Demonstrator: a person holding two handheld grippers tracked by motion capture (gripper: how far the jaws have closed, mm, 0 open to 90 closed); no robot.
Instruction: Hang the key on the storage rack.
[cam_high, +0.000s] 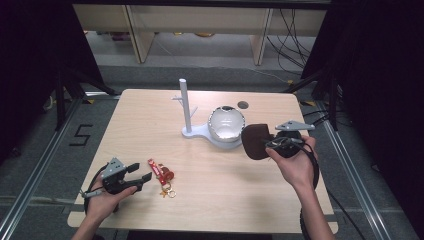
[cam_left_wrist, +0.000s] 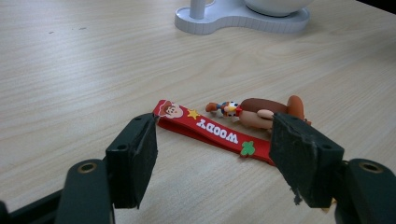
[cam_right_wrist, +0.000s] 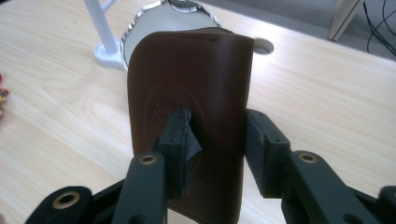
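Note:
My left gripper (cam_high: 141, 171) rests open near the table's front left, its jaws spread wide. Just ahead of it lies a keychain: a red "Woody" strap (cam_high: 156, 169) (cam_left_wrist: 210, 131) with a small figure charm (cam_left_wrist: 261, 112) and a gold ring (cam_high: 171, 192). In the left gripper view the strap lies flat between and beyond my open left gripper (cam_left_wrist: 215, 137), untouched. My right gripper (cam_high: 268, 144) (cam_right_wrist: 217, 122) is shut on a brown leather pouch (cam_high: 254, 140) (cam_right_wrist: 187, 70), held upright above the table just right of the bowl.
A white stand (cam_high: 186, 102) with an upright pole and short pegs sits at the table's centre back, and a shiny white bowl (cam_high: 226, 125) rests on its base. A round cable hole (cam_high: 243, 105) lies behind it. The wooden table (cam_high: 225, 200) ends near my forearms.

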